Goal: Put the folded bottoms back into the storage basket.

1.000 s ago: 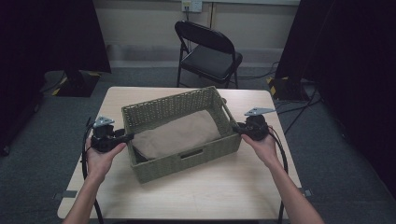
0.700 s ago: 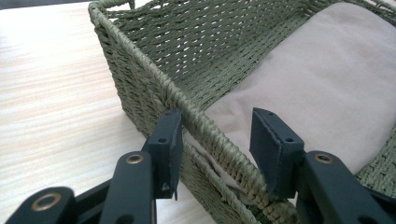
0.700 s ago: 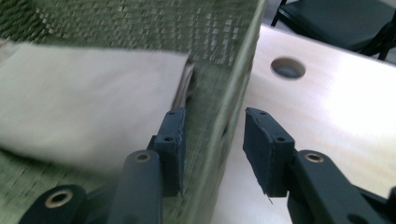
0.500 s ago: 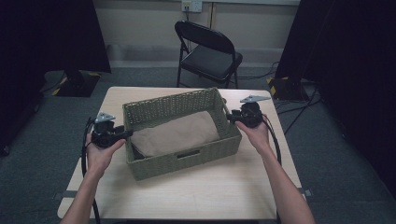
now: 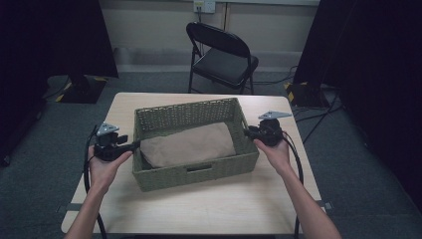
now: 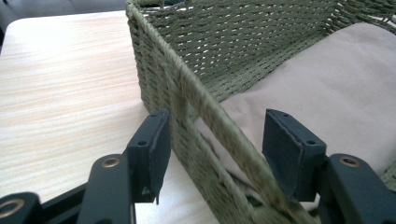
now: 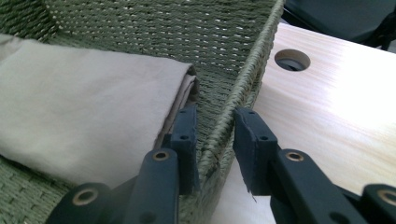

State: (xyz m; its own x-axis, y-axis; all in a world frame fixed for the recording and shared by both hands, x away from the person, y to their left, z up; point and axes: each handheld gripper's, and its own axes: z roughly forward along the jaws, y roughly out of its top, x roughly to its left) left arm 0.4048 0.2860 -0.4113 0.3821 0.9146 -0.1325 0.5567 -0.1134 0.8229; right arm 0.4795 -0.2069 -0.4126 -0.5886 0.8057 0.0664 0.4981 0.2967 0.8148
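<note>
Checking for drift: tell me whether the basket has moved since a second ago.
No. The basket keeps its place against the table's far edge.

The basket (image 5: 199, 172) is rough woven green cord, the folded cloth (image 5: 186, 144) soft and matt, the table (image 5: 209, 209) smooth pale wood.

Green woven basket (image 5: 196, 172) sits mid table (image 5: 209, 211), a bit skewed, w/ a folded tan cloth (image 5: 186, 144) lying inside. Left gripper (image 5: 133, 145) is at the basket's left wall, jaw tips right at the rim; its jaws have just been opening, w/ that rim between them. Right gripper (image 5: 247, 133) is at the right wall, same deal, tips on the rim. A hand on each, forearms coming up from the bottom. Black folding chair (image 5: 221, 55) behind the table, dark curtains (image 5: 54, 35) both sides.
</note>
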